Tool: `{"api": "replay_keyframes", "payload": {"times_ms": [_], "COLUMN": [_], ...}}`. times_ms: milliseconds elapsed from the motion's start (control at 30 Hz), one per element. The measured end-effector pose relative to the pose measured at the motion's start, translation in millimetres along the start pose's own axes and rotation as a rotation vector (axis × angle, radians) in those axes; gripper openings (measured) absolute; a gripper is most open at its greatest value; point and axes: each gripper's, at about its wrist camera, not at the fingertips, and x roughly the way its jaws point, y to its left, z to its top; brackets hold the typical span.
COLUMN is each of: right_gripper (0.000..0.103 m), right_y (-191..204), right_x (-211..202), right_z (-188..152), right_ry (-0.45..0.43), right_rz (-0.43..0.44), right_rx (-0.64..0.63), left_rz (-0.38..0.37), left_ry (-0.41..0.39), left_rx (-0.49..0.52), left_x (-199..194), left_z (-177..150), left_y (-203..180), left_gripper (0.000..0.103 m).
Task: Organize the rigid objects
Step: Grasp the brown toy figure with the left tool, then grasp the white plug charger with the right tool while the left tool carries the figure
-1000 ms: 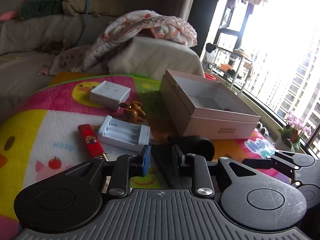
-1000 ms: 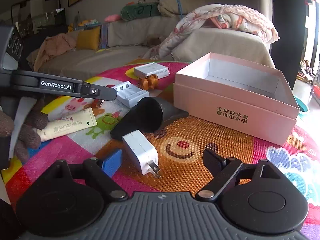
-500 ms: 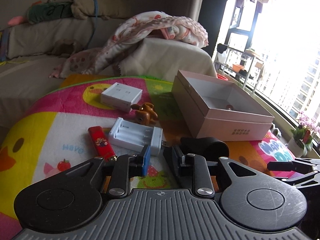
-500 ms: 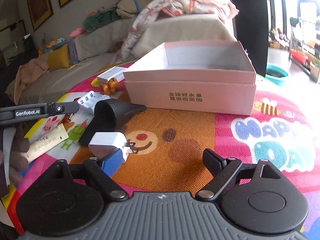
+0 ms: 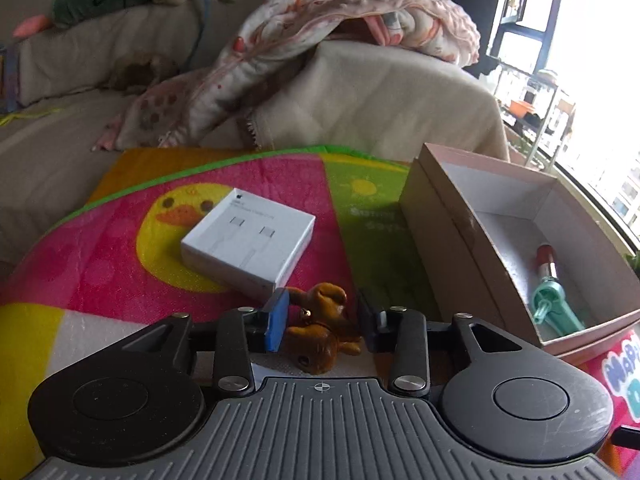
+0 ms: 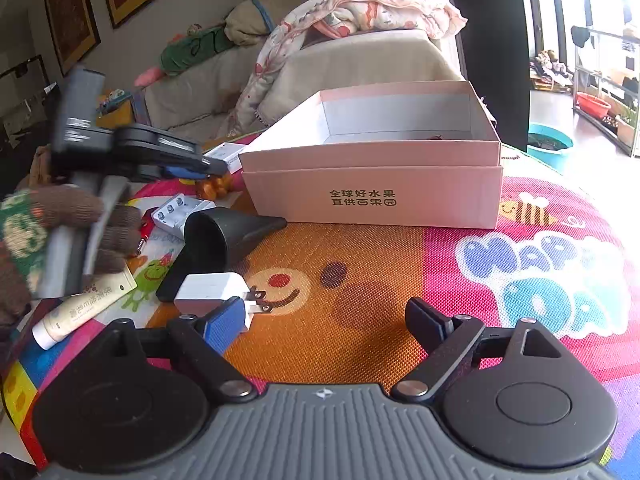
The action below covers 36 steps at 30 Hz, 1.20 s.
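A small brown animal figurine (image 5: 320,336) stands on the colourful play mat. My left gripper (image 5: 322,320) has it between its jaws, which are opening; the blue pad is close to its left side and the black pad sits just off its right. In the right wrist view the left gripper (image 6: 208,168), held by a gloved hand (image 6: 60,220), hovers over the same figurine (image 6: 214,188). My right gripper (image 6: 324,316) is open over the orange part of the mat with nothing between its fingers. A white plug charger (image 6: 212,288) lies just beyond its left finger.
An open pink box (image 6: 372,196) stands to the right, with a red stick and a green tool (image 5: 552,304) inside. A white cable box (image 5: 248,240), black nozzle (image 6: 224,236), white battery charger (image 6: 176,212) and cream tube (image 6: 84,304) lie on the mat. A sofa stands behind.
My left gripper has moved forward past the battery charger to the brown figurine, and its shut jaws have parted around it. The right gripper rolled and shifted early on, then stayed put.
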Motion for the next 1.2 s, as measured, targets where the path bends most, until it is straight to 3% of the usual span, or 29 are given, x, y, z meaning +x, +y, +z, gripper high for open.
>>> {"api": "replay_keyframes", "payload": {"times_ms": [67,200,333,467,567,667,800,1033,1100,1167,1200], "right_gripper": [0.088,0.088,0.089,0.09,0.09,0.09,0.09,0.089,0.084,0.062,0.06], "right_y": [-0.2,-0.1,0.1,-0.2,-0.8,5.4,34.1,72.7,77.2,80.5,81.3], "right_x": [0.2,0.2,0.2,-0.4,-4.4,-16.5,-14.5,16.3,19.7,21.4,20.4], "right_z": [-0.2,-0.3,-0.4,-0.4,-0.6,-3.3,-3.0,3.5,4.8,6.9,6.9], "right_ry": [0.0,0.0,-0.001,-0.005,-0.024,-0.092,-0.086,-0.006,0.003,0.026,0.035], "right_rz": [0.003,0.005,0.006,0.009,0.006,0.015,0.012,0.0,0.011,0.013,0.014], "right_rx": [0.004,0.006,0.008,0.013,0.012,-0.03,-0.151,-0.226,-0.238,-0.255,-0.271], "left_rz": [0.0,0.003,-0.074,-0.193,-0.26,-0.304,-0.269,-0.232,-0.251,-0.268,-0.266], "left_ry": [0.012,-0.018,-0.076,-0.136,-0.136,-0.077,-0.006,-0.01,-0.006,-0.003,-0.006], "left_rx": [-0.001,0.092,0.09,0.098,0.103,0.093,0.075,0.024,0.034,0.054,0.075], "left_x": [6.3,0.0,-27.2,-83.0,-119.9,-137.8,-139.7,-138.2,-138.5,-138.3,-139.1], "left_z": [-2.4,-12.1,-23.6,-44.6,-70.9,-99.7,-128.1,-133.2,-135.0,-138.0,-139.7], "left_y": [1.4,-4.3,-1.7,-7.0,-10.0,-12.0,-9.8,9.5,7.1,2.0,-1.6], "left_gripper": [0.042,0.041,0.04,0.04,0.04,0.04,0.04,0.04,0.04,0.04,0.04]}}
